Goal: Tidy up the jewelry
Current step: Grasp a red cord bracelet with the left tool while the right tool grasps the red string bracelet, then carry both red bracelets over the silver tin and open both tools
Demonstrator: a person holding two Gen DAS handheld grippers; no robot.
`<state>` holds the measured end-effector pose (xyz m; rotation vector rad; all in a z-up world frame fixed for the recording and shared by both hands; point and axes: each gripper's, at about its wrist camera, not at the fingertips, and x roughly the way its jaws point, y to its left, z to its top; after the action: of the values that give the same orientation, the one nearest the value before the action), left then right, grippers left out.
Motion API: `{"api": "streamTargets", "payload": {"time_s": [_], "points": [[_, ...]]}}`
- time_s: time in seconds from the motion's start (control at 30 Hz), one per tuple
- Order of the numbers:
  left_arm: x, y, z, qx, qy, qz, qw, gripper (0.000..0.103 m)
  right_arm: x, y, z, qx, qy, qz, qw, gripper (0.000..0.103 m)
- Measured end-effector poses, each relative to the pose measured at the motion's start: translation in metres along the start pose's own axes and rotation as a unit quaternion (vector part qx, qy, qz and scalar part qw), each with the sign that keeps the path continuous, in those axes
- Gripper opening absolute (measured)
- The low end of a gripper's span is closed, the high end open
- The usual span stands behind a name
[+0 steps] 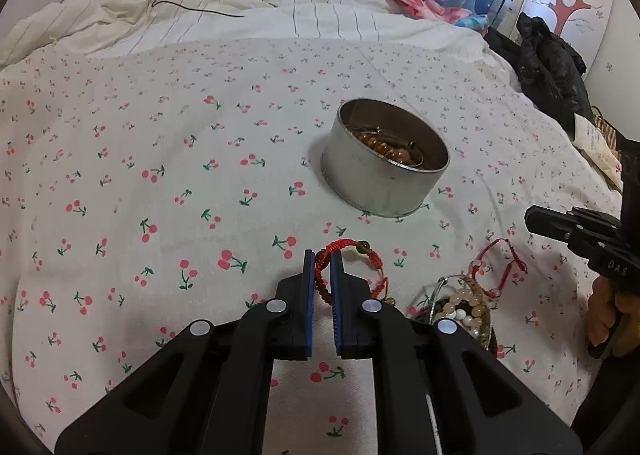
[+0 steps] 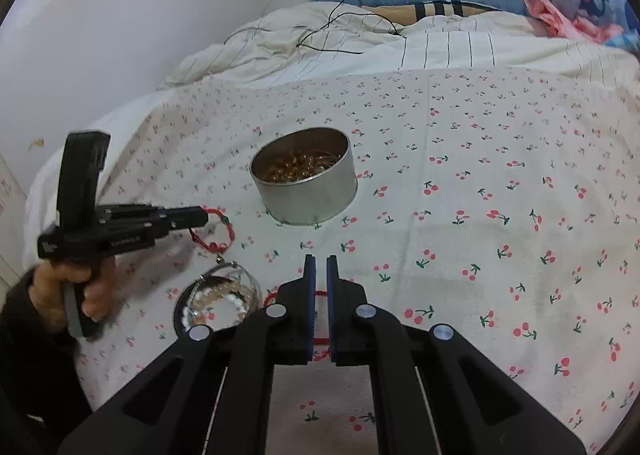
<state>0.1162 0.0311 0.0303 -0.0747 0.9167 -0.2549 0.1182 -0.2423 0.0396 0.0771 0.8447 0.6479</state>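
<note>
The left gripper (image 1: 322,255) has its blue pads nearly together, pinching a red braided bracelet (image 1: 352,255) that loops out at one o'clock from the tips, a green bead riding on its top. From the right wrist view the same left gripper (image 2: 204,217) shows side-on at nine o'clock, the bracelet (image 2: 218,229) dangling off its nose above the cherry-print sheet (image 2: 480,183). The round metal tin (image 1: 380,171) sits at one o'clock ahead of the left gripper, well apart from it, with amber beads and thin bangles already inside (hard to count them). At four o'clock, just beside the left gripper's frame, a glass dish (image 1: 460,303) holds pale and dark beads, and a second red cord bracelet (image 1: 498,267) lies against its far rim. The right gripper (image 2: 321,259) hangs low with its jaws narrowly parted; a red cord shows behind them, but whether it is gripped cannot be told. A black jacket (image 1: 548,63) lies at two o'clock.
</note>
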Motion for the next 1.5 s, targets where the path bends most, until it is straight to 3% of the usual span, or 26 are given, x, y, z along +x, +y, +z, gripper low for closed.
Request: {"api": "streamTargets", "payload": {"time_s": [0.1, 0.13, 0.17, 0.2, 0.27, 0.33, 0.4, 0.43, 0.47, 0.5, 0.97, 1.5], "points": [[0.0, 0.0, 0.0, -0.001, 0.001, 0.004, 1.0, 0.007, 0.007, -0.002, -0.003, -0.003, 0.023, -0.029, 0.999, 0.01], [0.001, 0.001, -0.001, -0.003, 0.004, 0.004, 1.0, 0.007, 0.011, -0.001, -0.005, -0.007, 0.033, -0.039, 0.999, 0.02], [0.002, 0.002, -0.001, -0.006, 0.007, 0.006, 0.9999, 0.007, 0.015, 0.001, -0.006, -0.014, 0.043, -0.044, 0.998, 0.054], [0.003, 0.002, -0.001, -0.007, 0.009, 0.007, 0.9999, 0.007, 0.016, 0.005, -0.008, -0.025, 0.041, -0.056, 0.997, 0.066], [0.004, 0.003, -0.001, -0.009, 0.011, 0.007, 0.9999, 0.007, 0.022, 0.017, -0.012, -0.063, 0.053, -0.067, 0.994, 0.07], [0.005, 0.003, -0.002, -0.01, 0.013, 0.009, 0.9998, 0.007, 0.033, 0.02, -0.018, -0.079, 0.073, -0.089, 0.99, 0.07], [0.008, 0.003, -0.003, -0.011, 0.018, 0.009, 0.9997, 0.007, 0.043, 0.02, -0.024, -0.091, 0.098, -0.105, 0.985, 0.043], [0.01, 0.003, -0.003, -0.011, 0.02, 0.01, 0.9997, 0.007, 0.042, 0.021, -0.023, -0.091, 0.094, -0.104, 0.986, 0.037], [0.011, 0.003, -0.003, -0.011, 0.021, 0.01, 0.9997, 0.007, 0.04, 0.02, -0.023, -0.088, 0.093, -0.097, 0.987, 0.009], [0.011, 0.003, -0.003, -0.011, 0.02, 0.011, 0.9997, 0.007, 0.038, 0.018, -0.022, -0.081, 0.091, -0.089, 0.989, 0.004], [-0.004, 0.001, 0.001, -0.002, -0.01, 0.004, 0.9999, 0.007, 0.005, 0.006, -0.001, 0.003, 0.007, 0.009, 1.0, 0.004], [-0.025, -0.029, 0.014, 0.035, -0.042, 0.029, 0.9981, 0.007, -0.02, 0.007, 0.009, 0.019, -0.044, 0.049, 0.998, 0.004]]}}
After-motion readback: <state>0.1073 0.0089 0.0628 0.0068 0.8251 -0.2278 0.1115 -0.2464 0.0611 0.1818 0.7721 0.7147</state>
